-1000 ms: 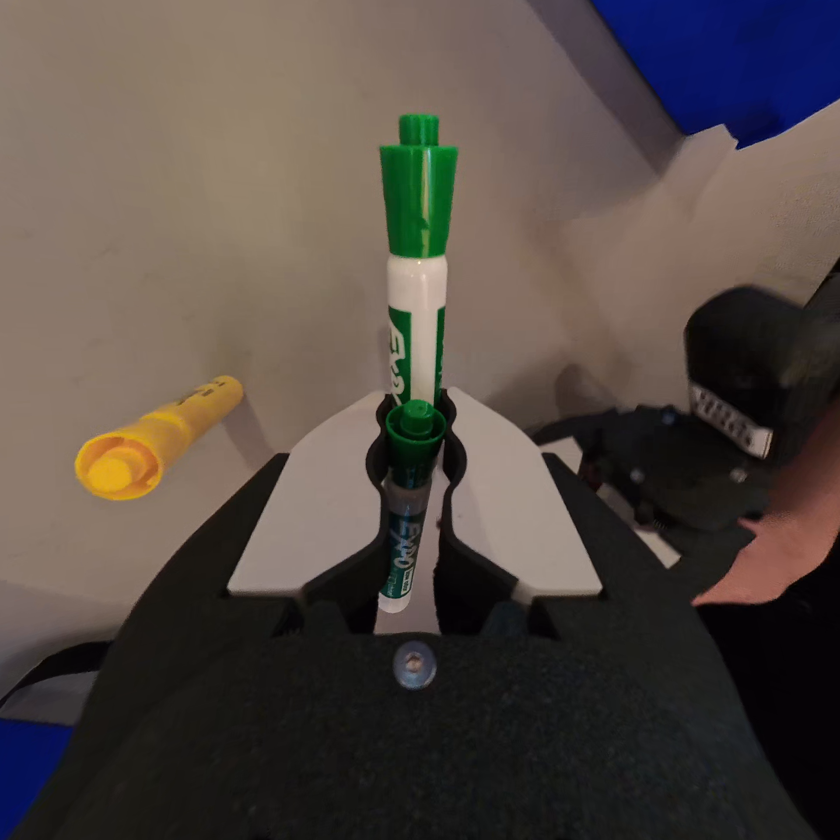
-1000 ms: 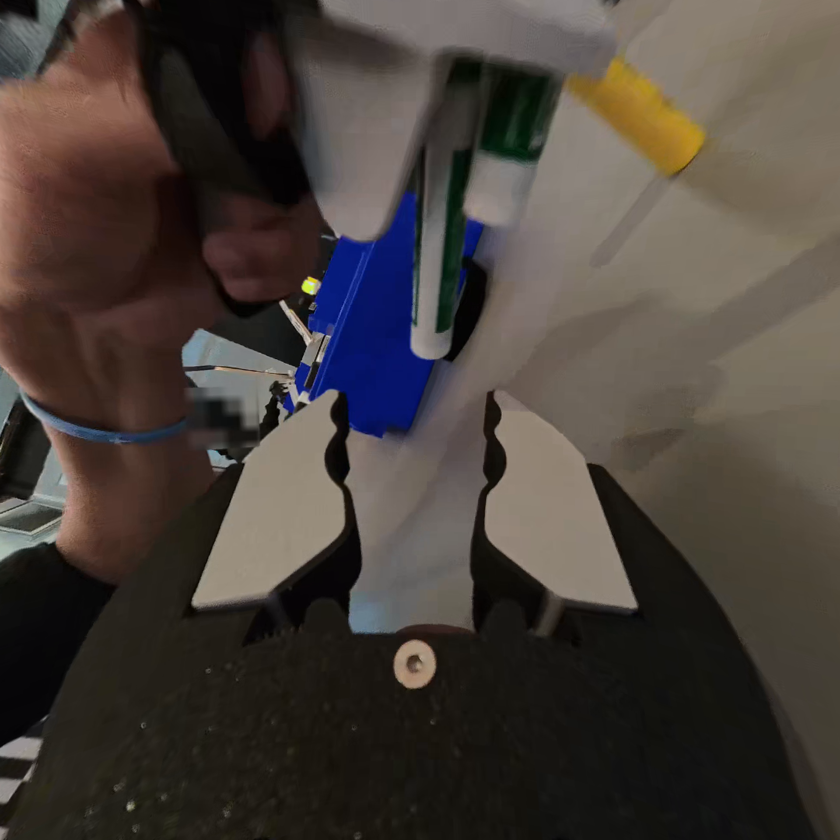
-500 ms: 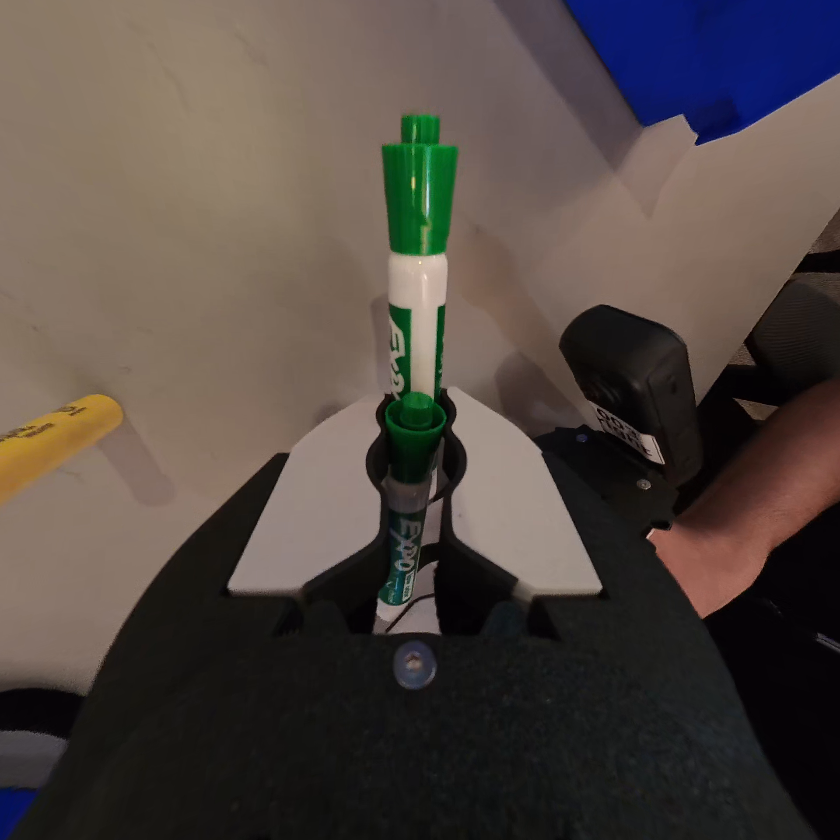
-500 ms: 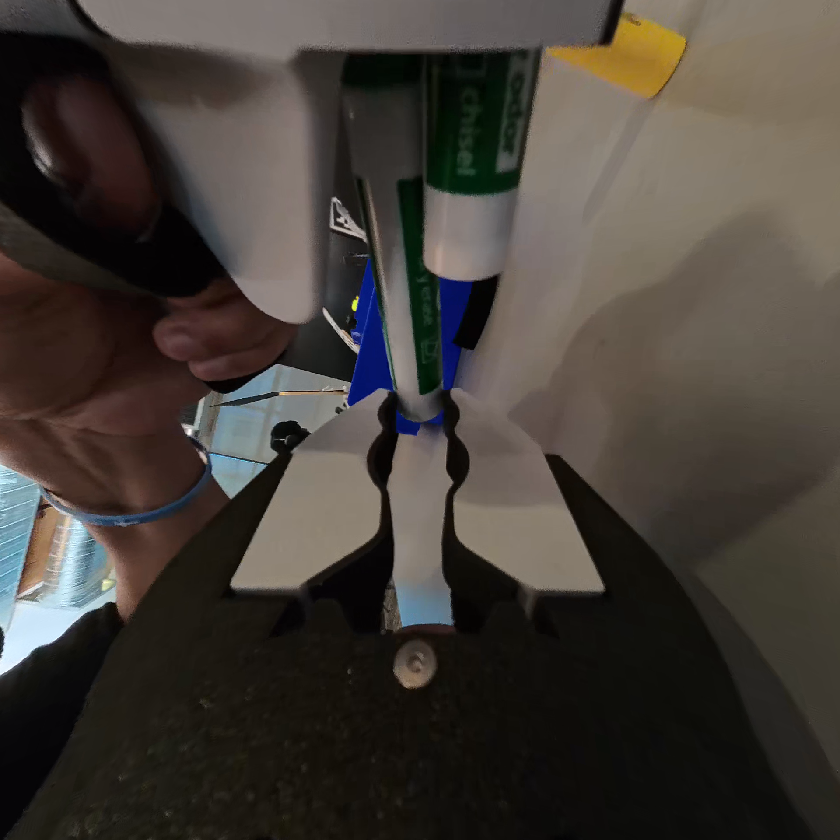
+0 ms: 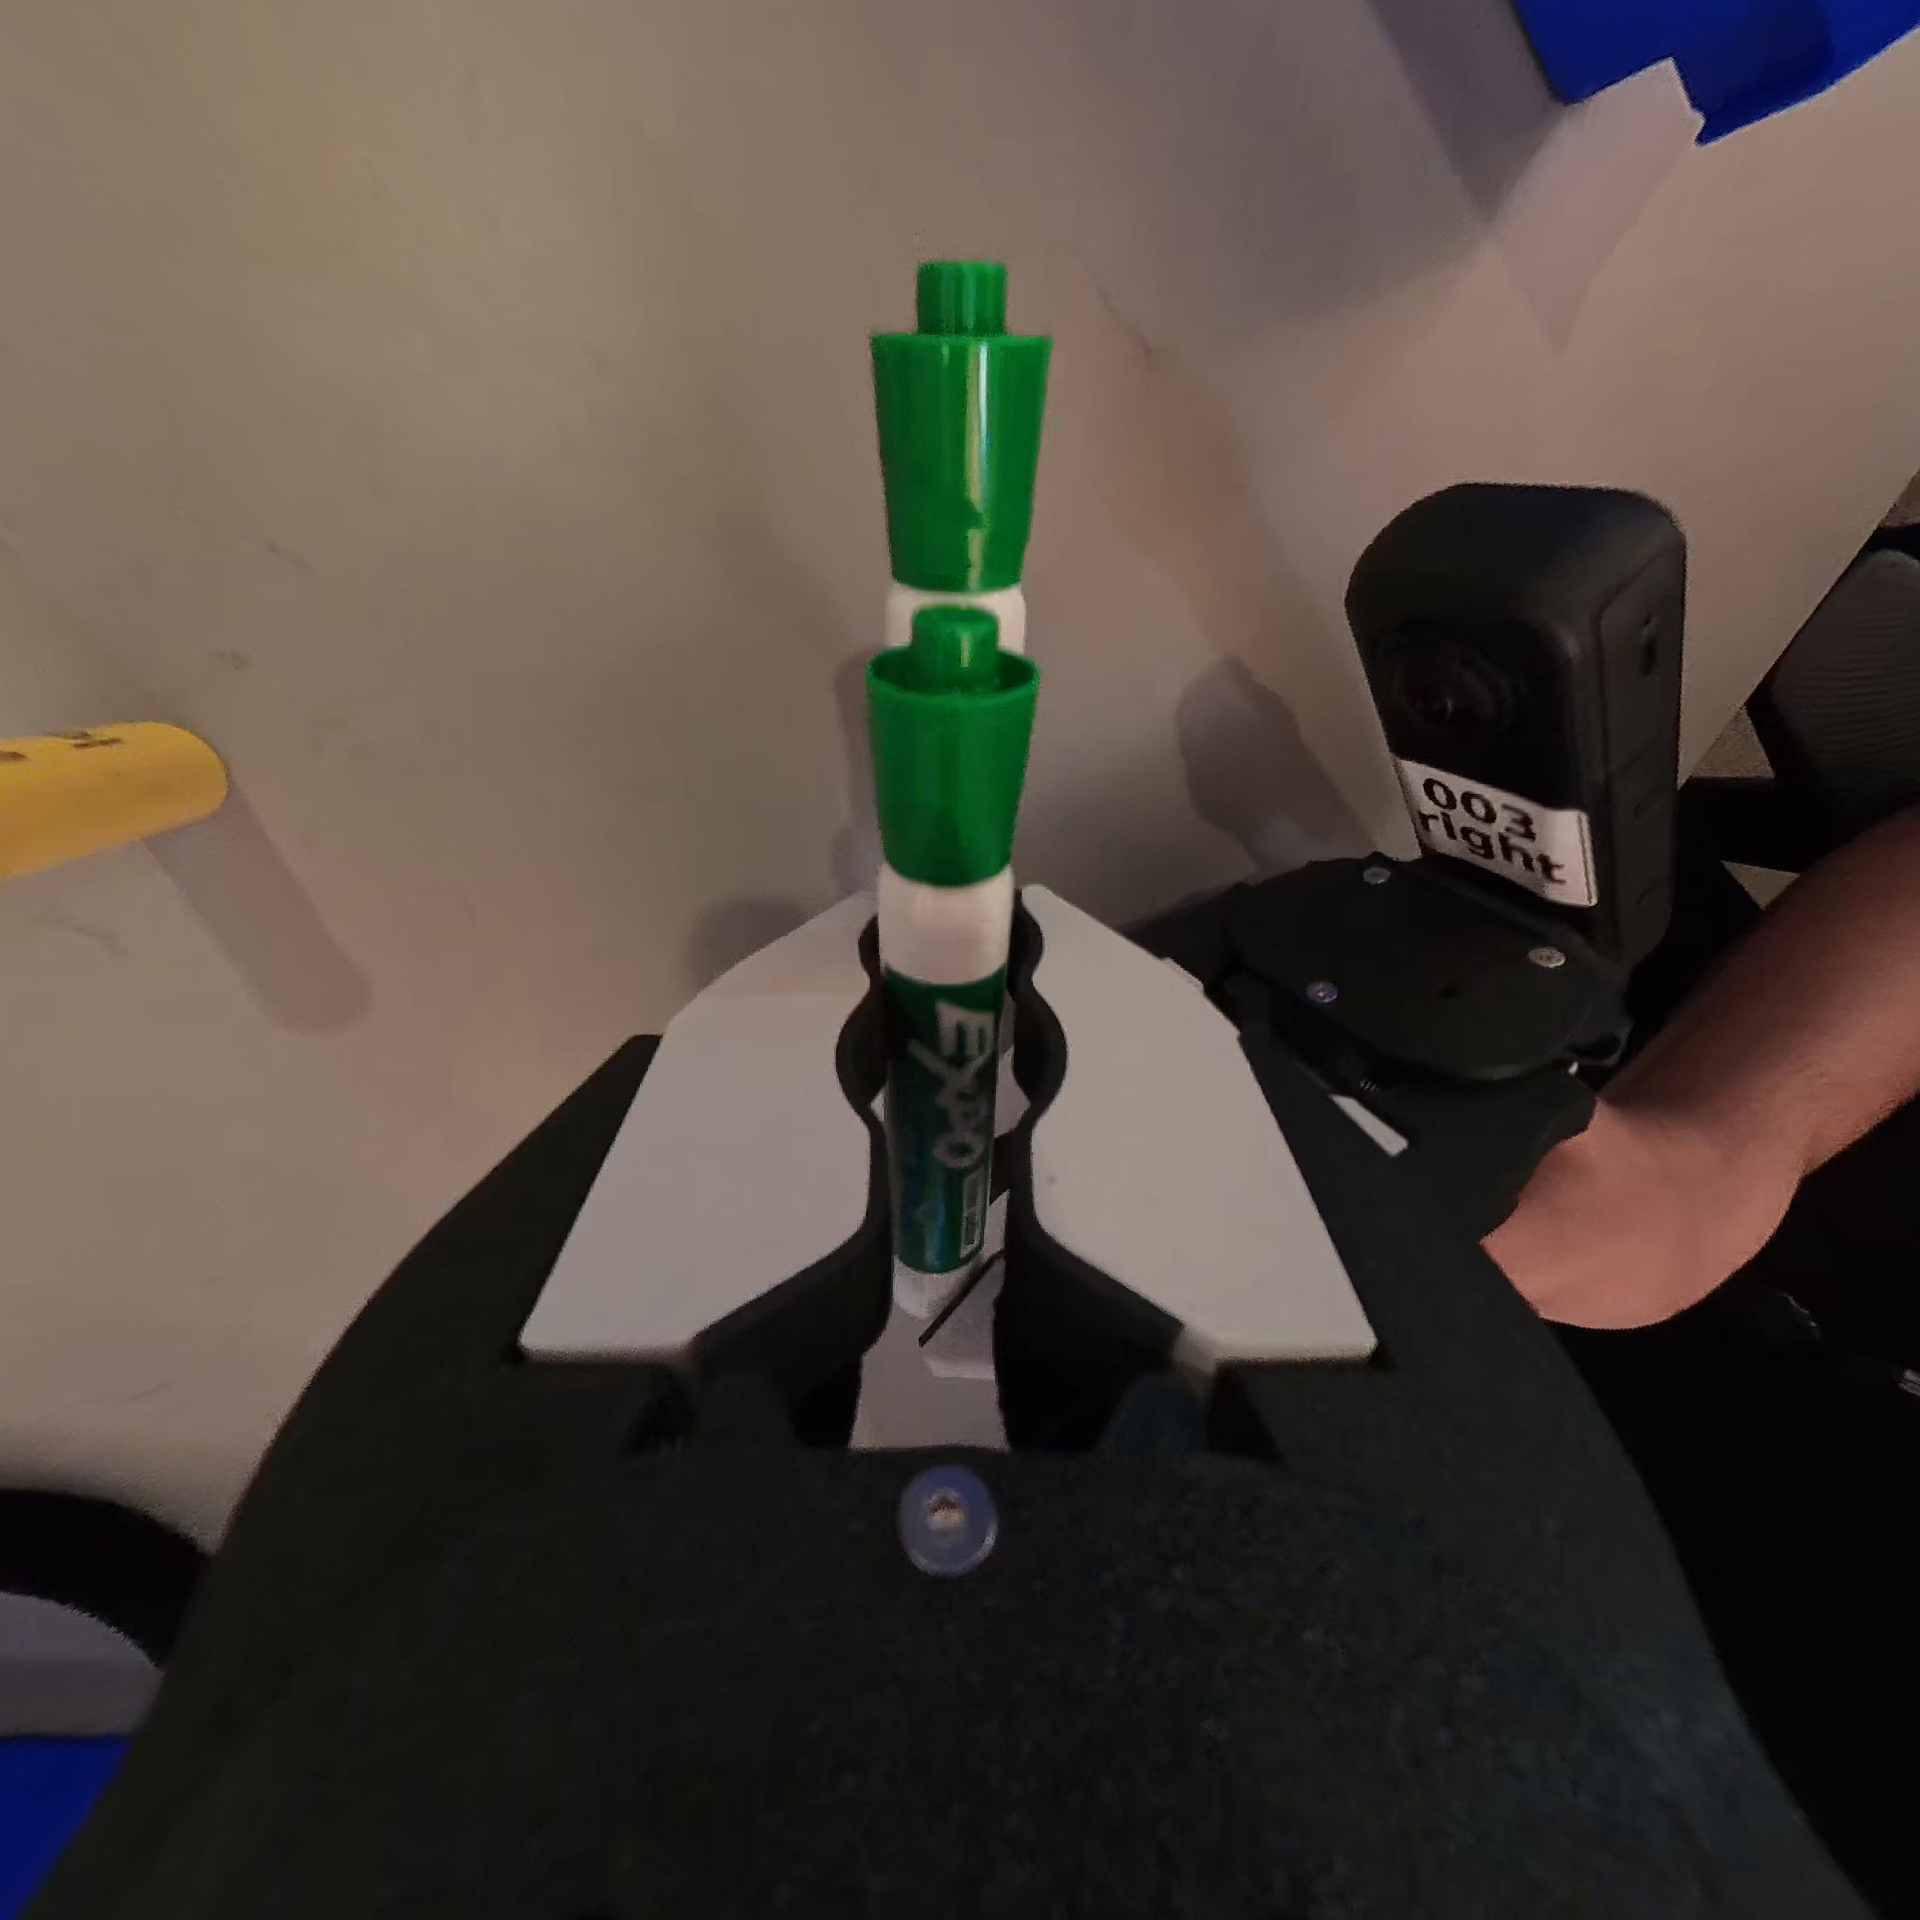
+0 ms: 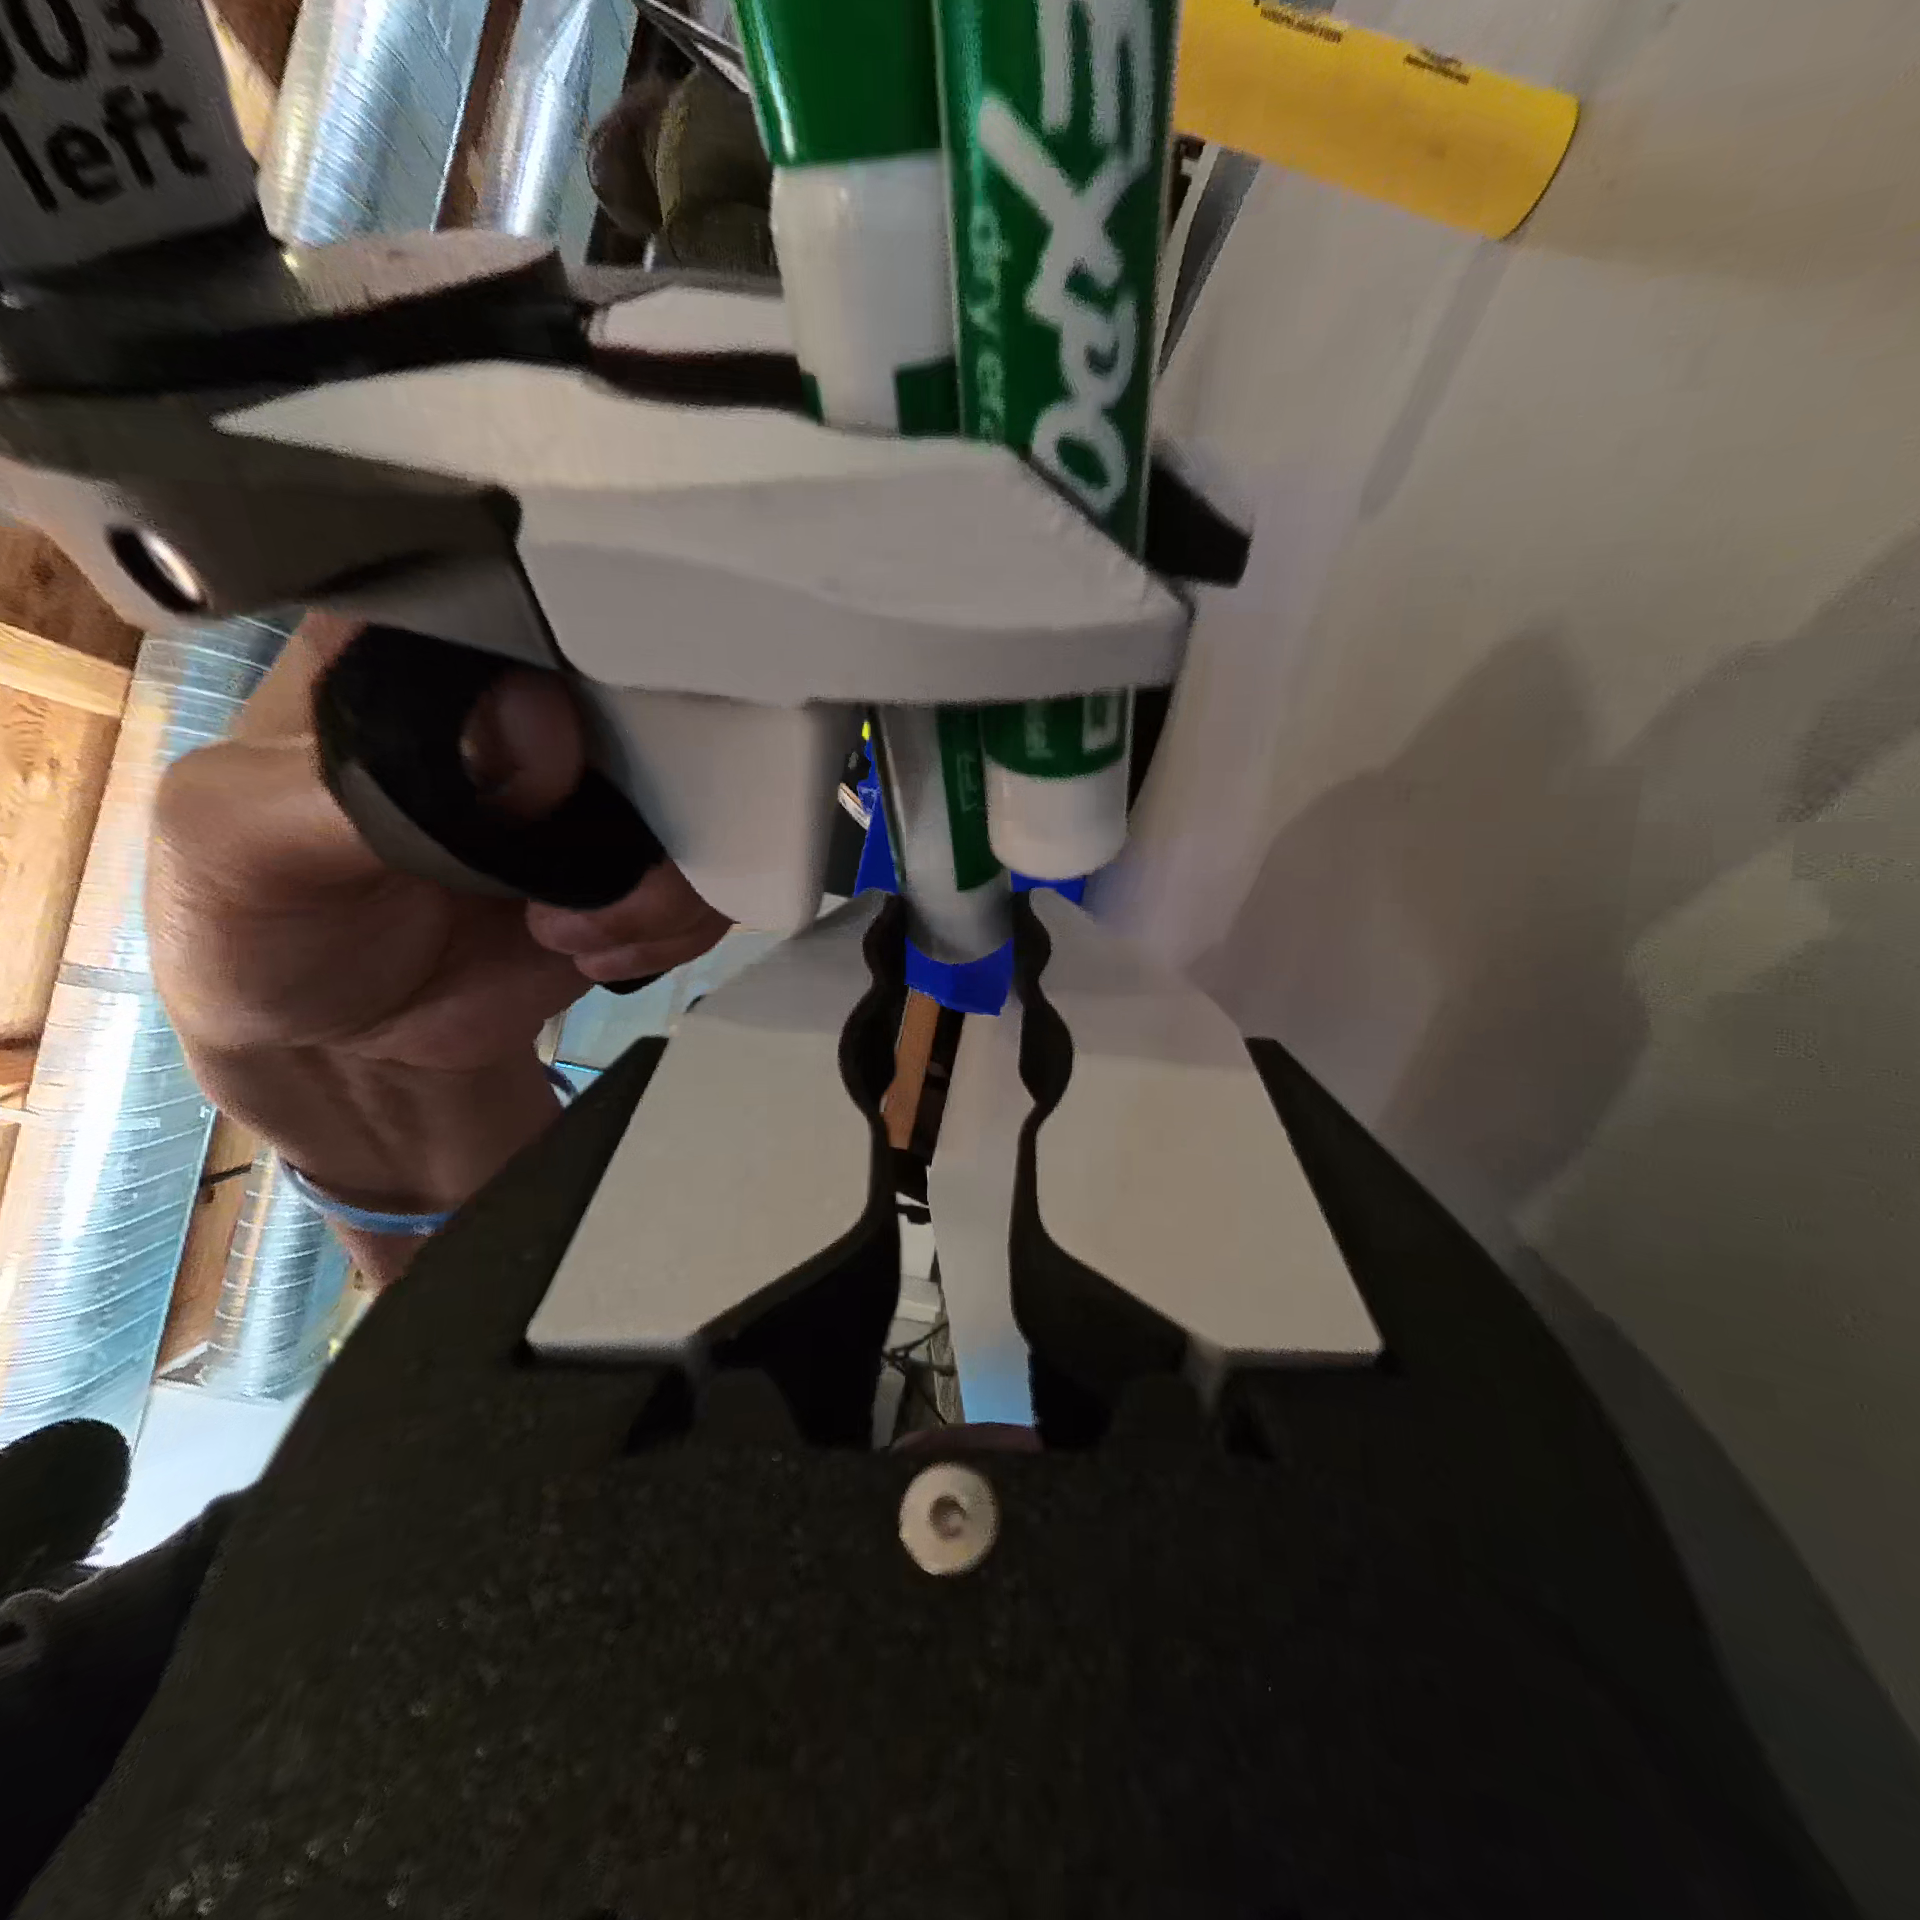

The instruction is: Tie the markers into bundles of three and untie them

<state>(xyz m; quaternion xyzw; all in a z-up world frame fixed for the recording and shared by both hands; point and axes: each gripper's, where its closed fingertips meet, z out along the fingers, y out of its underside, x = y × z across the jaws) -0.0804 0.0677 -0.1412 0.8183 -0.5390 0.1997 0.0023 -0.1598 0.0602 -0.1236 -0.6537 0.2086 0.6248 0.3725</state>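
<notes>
My left gripper (image 5: 951, 935) is shut on two green markers held side by side, caps pointing away. The nearer green marker (image 5: 948, 1039) sticks out past the fingertips. The farther green marker (image 5: 961, 468) reaches higher behind it. In the right wrist view the left gripper (image 6: 831, 561) holds both markers from above. My right gripper (image 6: 954, 925) is shut on the tail end of one green marker (image 6: 940, 831). The other green marker (image 6: 1055, 312) hangs just right of it, its tail free. A yellow marker (image 5: 104, 795) lies on the table and also shows in the right wrist view (image 6: 1371, 125).
The pale table surface (image 5: 416, 416) fills the background. A blue patch (image 5: 1766, 52) sits at the table's far right corner. The right gripper's black camera (image 5: 1517, 707) and a person's forearm (image 5: 1662, 1174) are close on the right. A hand (image 6: 343, 935) grips the left tool. One gripper's finger ends stand about 8 cm off the other's.
My right gripper closed from open onto the tail of one green marker. The nearer green marker has slid forward through my left gripper's fingers, cap now well past the tips.
</notes>
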